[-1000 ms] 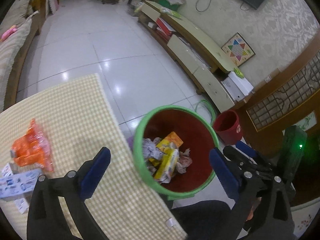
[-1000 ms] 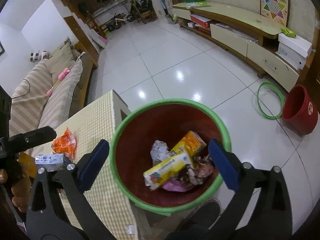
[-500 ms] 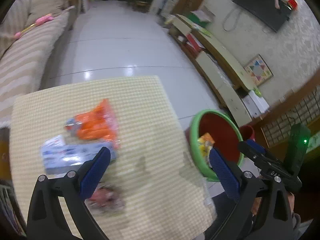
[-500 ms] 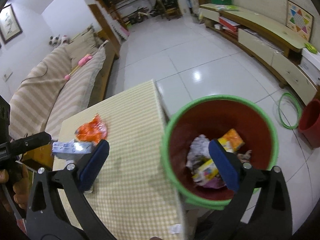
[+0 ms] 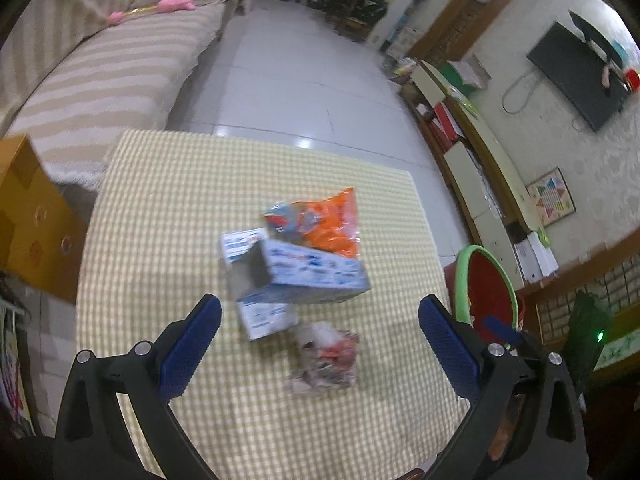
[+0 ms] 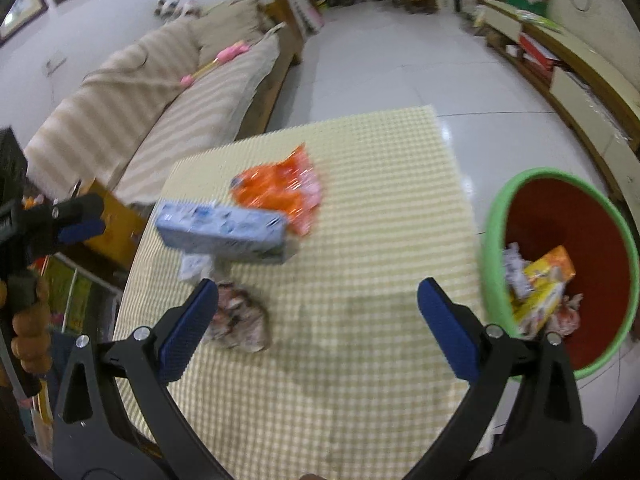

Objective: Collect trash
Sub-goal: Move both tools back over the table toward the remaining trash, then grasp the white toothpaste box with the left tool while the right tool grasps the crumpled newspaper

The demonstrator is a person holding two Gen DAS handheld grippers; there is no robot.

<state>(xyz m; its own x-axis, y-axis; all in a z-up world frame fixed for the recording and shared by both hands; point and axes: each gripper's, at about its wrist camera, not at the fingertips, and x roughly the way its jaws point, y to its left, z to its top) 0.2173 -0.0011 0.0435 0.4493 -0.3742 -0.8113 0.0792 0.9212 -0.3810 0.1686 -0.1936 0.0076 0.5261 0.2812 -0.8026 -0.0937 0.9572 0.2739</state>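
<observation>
Left gripper [image 5: 319,338] and right gripper [image 6: 316,326]: both spread wide, empty, above table [image 5: 168,184] bearing box [image 5: 304,270], orange bag [image 5: 324,220], crumpled wrapper [image 5: 326,354]; bin [image 6: 560,264] beside table.

Ahead of the black left gripper [image 5: 319,342] with its blue finger pads [image 5: 188,350] lies a table under a yellow-and-white checked cloth [image 5: 168,200]. Between the pads sit a pale blue and white printed carton [image 5: 304,270], a bright orange plastic wrapper [image 5: 328,220] beyond it, and a crumpled red-and-white wrapper [image 5: 326,356] nearest. To the right stands a red plastic bin with a green rim [image 6: 560,272], holding a yellow-orange packet [image 6: 544,284]. Beyond stretches a beige-and-cream striped sofa [image 5: 100,80].
</observation>
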